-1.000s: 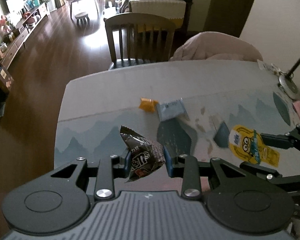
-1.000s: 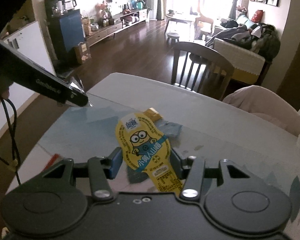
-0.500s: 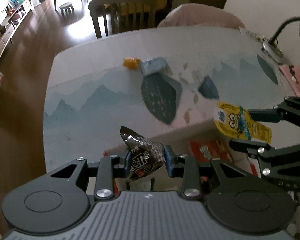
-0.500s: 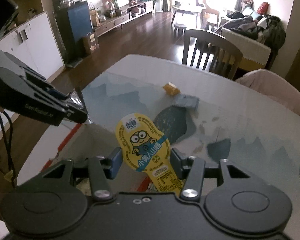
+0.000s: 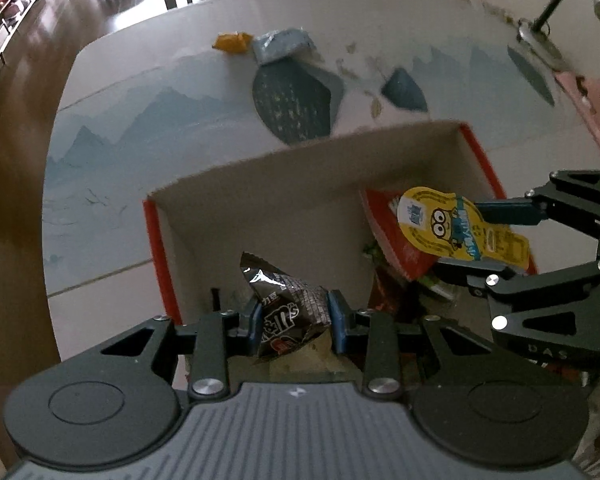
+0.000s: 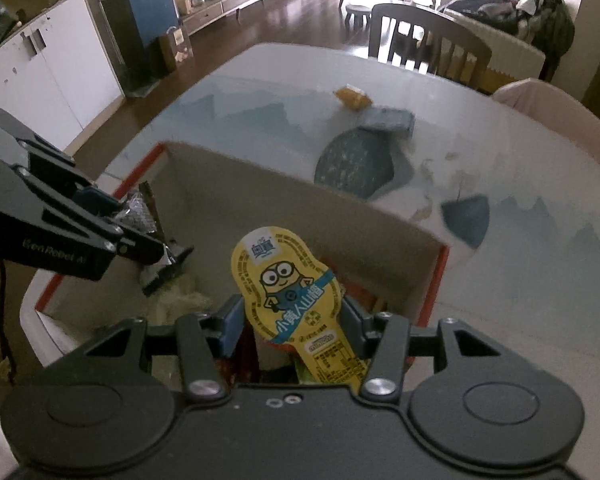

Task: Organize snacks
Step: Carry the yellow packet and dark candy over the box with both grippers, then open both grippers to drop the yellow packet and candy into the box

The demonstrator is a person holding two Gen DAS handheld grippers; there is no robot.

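My left gripper is shut on a dark brown snack packet and holds it over an open cardboard box with red outer sides. My right gripper is shut on a yellow Minion snack pack, also above the box. The right gripper and its yellow pack show at the right of the left wrist view. The left gripper shows at the left of the right wrist view. Several snack packs lie inside the box.
An orange snack and a grey-blue packet lie on the far part of the table. They also show in the right wrist view, the orange snack and the packet. A desk lamp stands at the far right. A wooden chair stands behind the table.
Both grippers pulled back from the table's middle and now hang over the open box, each still holding its snack. The box has come into view below them.
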